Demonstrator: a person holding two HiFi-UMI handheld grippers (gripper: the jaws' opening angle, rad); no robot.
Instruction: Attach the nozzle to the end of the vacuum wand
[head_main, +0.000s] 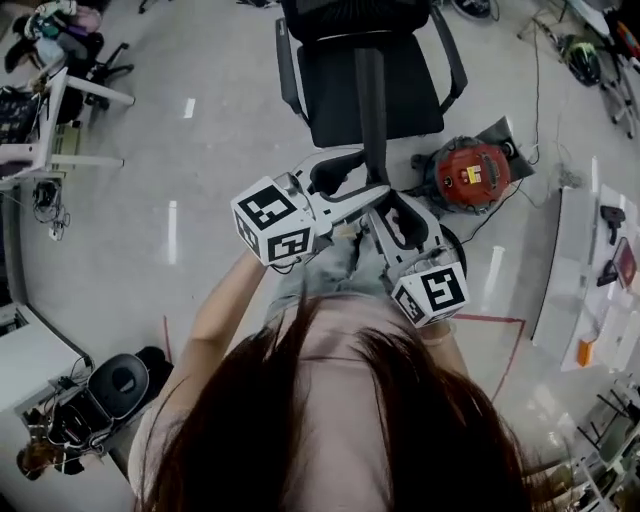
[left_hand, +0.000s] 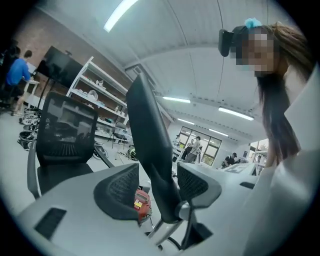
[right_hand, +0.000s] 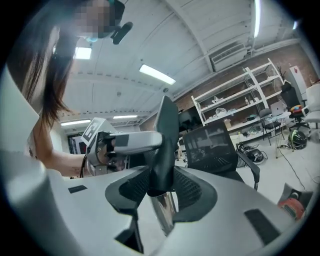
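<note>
A long black nozzle stands upright over the chair, its lower end sitting on the top of a chrome vacuum wand. My right gripper is shut on the wand right at that joint, and in the right gripper view its pads hug both sides. My left gripper comes in from the left with its jaws open wide around the nozzle. A gap shows beside its left pad, so nothing is pressed. The left gripper also appears in the right gripper view.
A black office chair stands just ahead. A red vacuum body sits on the floor to its right. A white table with small items runs along the right. Desks and cables crowd the left.
</note>
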